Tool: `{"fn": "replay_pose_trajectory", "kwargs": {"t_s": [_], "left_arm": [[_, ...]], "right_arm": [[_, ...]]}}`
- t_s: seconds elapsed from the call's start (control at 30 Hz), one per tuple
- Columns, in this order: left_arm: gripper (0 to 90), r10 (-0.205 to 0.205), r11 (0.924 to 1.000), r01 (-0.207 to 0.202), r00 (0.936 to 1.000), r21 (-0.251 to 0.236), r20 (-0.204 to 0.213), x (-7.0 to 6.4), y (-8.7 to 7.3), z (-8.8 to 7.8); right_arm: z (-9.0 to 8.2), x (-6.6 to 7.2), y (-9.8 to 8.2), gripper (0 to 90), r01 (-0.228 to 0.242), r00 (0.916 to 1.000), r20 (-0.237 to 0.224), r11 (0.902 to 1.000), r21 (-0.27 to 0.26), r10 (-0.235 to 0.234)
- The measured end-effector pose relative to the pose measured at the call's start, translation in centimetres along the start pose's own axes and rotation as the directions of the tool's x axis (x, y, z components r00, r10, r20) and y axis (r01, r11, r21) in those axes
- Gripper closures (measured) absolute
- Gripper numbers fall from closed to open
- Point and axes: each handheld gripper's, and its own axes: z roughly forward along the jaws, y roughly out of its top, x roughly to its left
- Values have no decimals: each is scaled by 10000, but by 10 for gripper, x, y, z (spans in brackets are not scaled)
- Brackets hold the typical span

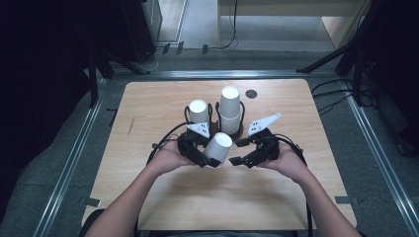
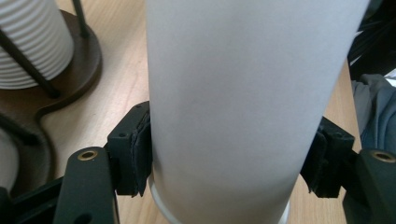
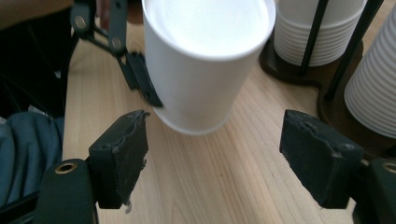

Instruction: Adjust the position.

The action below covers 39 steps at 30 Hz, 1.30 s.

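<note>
High view: an upturned white paper cup [image 1: 218,147] sits just below the table's [image 1: 148,108] centre, clamped in the left tongs [image 1: 206,160] at its 8 o'clock. At its 3 o'clock the right tongs [image 1: 239,152] gape, holding nothing. At 12 o'clock, a dark rack [image 1: 232,132] carries two cup stacks [image 1: 230,109].

A plain white paper cup [image 1: 218,147], upside down and tilted, apparently clear of the table, beside two cup stacks [image 1: 230,111].
</note>
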Motion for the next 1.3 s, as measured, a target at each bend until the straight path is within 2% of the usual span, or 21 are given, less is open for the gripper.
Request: {"fn": "replay_pose_trajectory", "kwargs": {"t_s": [0.1, 0.23, 0.3, 0.47, 0.63, 0.73, 0.83, 1.03, 1.07, 1.1, 1.2, 1.27, 1.3], "left_arm": [[299, 11, 9997, -6, 9999, 244, -172, 1, 0, -5], [299, 290, 9951, -248, 9987, 954, -423, 3, 3, -5], [299, 441, 9904, -358, 9972, 1334, -599, 4, 5, -6], [299, 692, 9817, -553, 9951, 1823, -711, 3, 11, -9], [299, 900, 9652, -683, 9931, 2523, -755, 4, 17, -8], [297, 1018, 9532, -772, 9924, 2922, -697, 5, 21, -6], [296, 1002, 9452, -784, 9936, 3169, -530, 7, 25, -4], [296, 1178, 9251, -1112, 9930, 3632, 39, 6, 29, 4], [296, 1223, 9195, -1177, 9924, 3750, 115, 6, 29, 6], [295, 1314, 9178, -1267, 9912, 3762, 132, 6, 28, 7], [296, 1156, 9244, -1176, 9929, 3628, 272, 8, 27, 10], [295, 1284, 9187, -1281, 9914, 3736, 241, 7, 26, 13], [295, 1280, 9188, -1282, 9914, 3733, 254, 6, 26, 14]], "right_arm": [[3, 0, -2, 240, 177, 9997, 145, 9995, 263, -180], [8, -2, -3, 243, 219, 9995, 235, 9987, 452, -229], [9, -1, -3, 248, 221, 9995, 238, 9990, 383, -230], [10, -2, -5, 256, 328, 9990, 300, 9982, 496, -343], [10, -2, -5, 256, 433, 9983, 368, 9979, 472, -451], [9, -2, -5, 256, 471, 9981, 372, 9980, 411, -486], [8, -2, -5, 265, 513, 9982, 292, 9982, 325, -522], [8, -2, -5, 265, 495, 9984, 240, 9983, 321, -503], [8, -2, -5, 265, 516, 9983, 251, 9981, 341, -525], [9, -2, -5, 265, 499, 9984, 230, 9981, 370, -508], [10, -3, -6, 265, 558, 9981, 229, 9976, 411, -568], [11, -2, -5, 265, 561, 9982, 194, 9975, 430, -570], [11, -2, -5, 264, 587, 9981, 183, 9974, 423, -596]]}}
